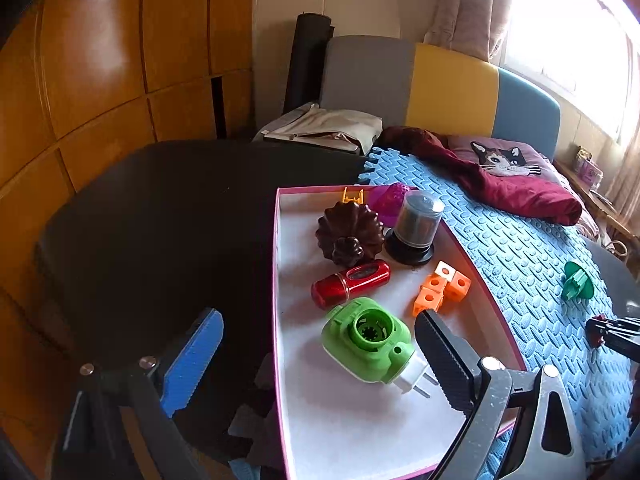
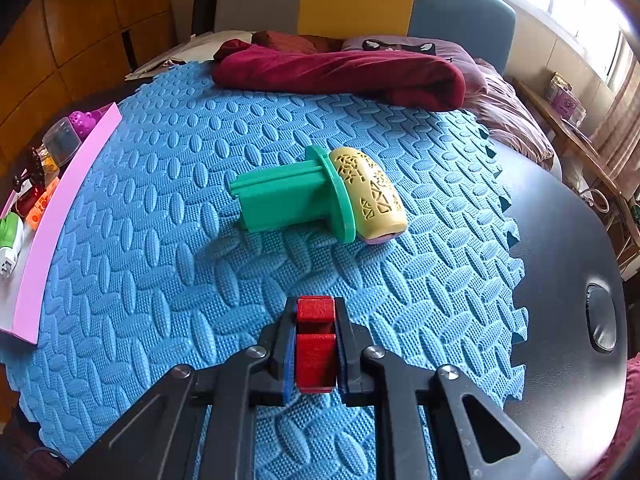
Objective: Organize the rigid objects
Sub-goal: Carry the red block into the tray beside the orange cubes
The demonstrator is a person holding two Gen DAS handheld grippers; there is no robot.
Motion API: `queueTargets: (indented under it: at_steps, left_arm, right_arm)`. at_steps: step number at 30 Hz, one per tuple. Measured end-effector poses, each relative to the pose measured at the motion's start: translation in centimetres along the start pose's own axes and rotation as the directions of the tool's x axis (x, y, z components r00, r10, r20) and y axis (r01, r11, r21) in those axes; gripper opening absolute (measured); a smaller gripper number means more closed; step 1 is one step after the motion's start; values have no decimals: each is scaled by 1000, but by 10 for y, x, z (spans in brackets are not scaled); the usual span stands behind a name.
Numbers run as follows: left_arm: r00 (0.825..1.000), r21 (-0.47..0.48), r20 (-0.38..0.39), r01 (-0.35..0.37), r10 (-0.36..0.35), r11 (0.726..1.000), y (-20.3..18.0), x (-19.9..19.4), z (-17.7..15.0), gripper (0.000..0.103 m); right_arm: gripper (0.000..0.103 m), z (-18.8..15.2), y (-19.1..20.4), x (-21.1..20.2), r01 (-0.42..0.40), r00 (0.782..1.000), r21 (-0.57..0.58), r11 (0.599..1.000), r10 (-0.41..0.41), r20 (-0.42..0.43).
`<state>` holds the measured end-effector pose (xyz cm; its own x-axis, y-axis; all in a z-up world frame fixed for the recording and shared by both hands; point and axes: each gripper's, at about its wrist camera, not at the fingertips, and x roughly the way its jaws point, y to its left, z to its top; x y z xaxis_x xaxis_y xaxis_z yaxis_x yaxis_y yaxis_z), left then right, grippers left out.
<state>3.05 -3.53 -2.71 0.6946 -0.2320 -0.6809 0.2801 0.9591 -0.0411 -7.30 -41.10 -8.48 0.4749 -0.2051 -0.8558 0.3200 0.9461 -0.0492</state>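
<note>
Right wrist view: right gripper (image 2: 316,344) has its fingers pinched onto a red block (image 2: 315,344), one blue-lined pad on each flank. Block is matte red plastic, rough textured top, with a notch splitting it into a small far part and a longer near part. It's held just above the blue foam mat (image 2: 160,280). Farther out, mid-mat, a green flanged piece (image 2: 288,204) lies on its side: rectangular ribbed stem pointing left, round flange on the right, touching a cream perforated shell (image 2: 372,196) with cut-out geometric holes. Pink box wall (image 2: 60,208) runs along the mat's left edge. Maroon cloth (image 2: 340,72) is bunched at the far end.

Left wrist view: left gripper (image 1: 316,344) fingers spread wide, holding nothing; blue-padded finger over the dark table (image 1: 160,220), black serrated finger over the pink box (image 1: 276,280). Inside the box, nearest the fingers: green plug-in device (image 1: 368,340) with round ribbed socket and white two-pin plug. Then a glossy red capsule (image 1: 350,284) on its side, orange linked cubes (image 1: 440,288) to the right, dark brown ridged shell (image 1: 350,232), clear-domed canister on a black base (image 1: 416,228), magenta piece (image 1: 388,198) and a small orange bit (image 1: 352,196) at the far wall. Right gripper with the red block is at the right edge, over the mat.
</note>
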Motion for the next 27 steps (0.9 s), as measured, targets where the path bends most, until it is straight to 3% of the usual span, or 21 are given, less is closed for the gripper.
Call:
queueTargets:
  at_steps: [11, 19, 27]
  left_arm:
    - [1000, -5, 3, 0, 0, 1000, 4, -4, 0, 98]
    - [1000, -19, 4, 10, -9, 1000, 9, -4, 0, 98]
    - [1000, -22, 9, 5, -5, 1000, 12, -5, 0, 98]
  right_arm:
    - [14, 1, -2, 0, -13, 1000, 22, 1000, 13, -9]
    - [14, 3, 26, -10, -124, 992, 9, 992, 124, 2]
    - [14, 27, 101, -38, -333, 936, -88, 939, 340, 87]
